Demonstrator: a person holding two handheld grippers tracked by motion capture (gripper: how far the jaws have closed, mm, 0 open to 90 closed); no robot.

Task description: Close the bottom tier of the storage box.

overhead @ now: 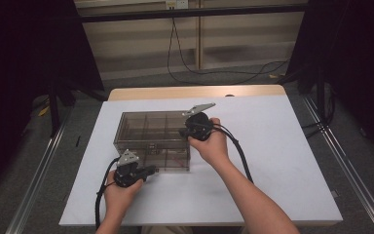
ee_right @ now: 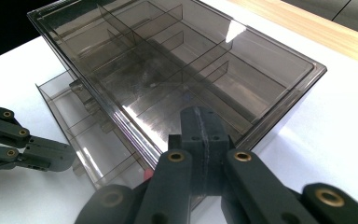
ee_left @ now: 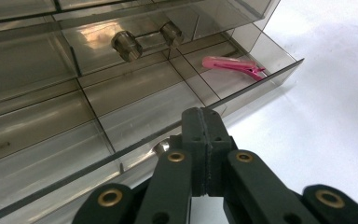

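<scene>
Smoky clear organiser box (overhead: pixel 151 131) sits mid white tabletop (overhead: pixel 272 161), dividers inside. Bottom drawer (ee_left: pixel 242 88) pulled out toward person; pink hair clip (ee_left: pixel 233 66) lies in its end compartment. Two round metal knobs (ee_left: pixel 127 45) on drawer front above. Left hand-held gripper (overhead: pixel 148 170), jaws pressed together, empty, tip just at open drawer's front wall. Right hand-held gripper (overhead: pixel 185 130), jaws together, empty, over box's right near top edge. Black cable (overhead: pixel 238 151) trails beside right forearm.
</scene>
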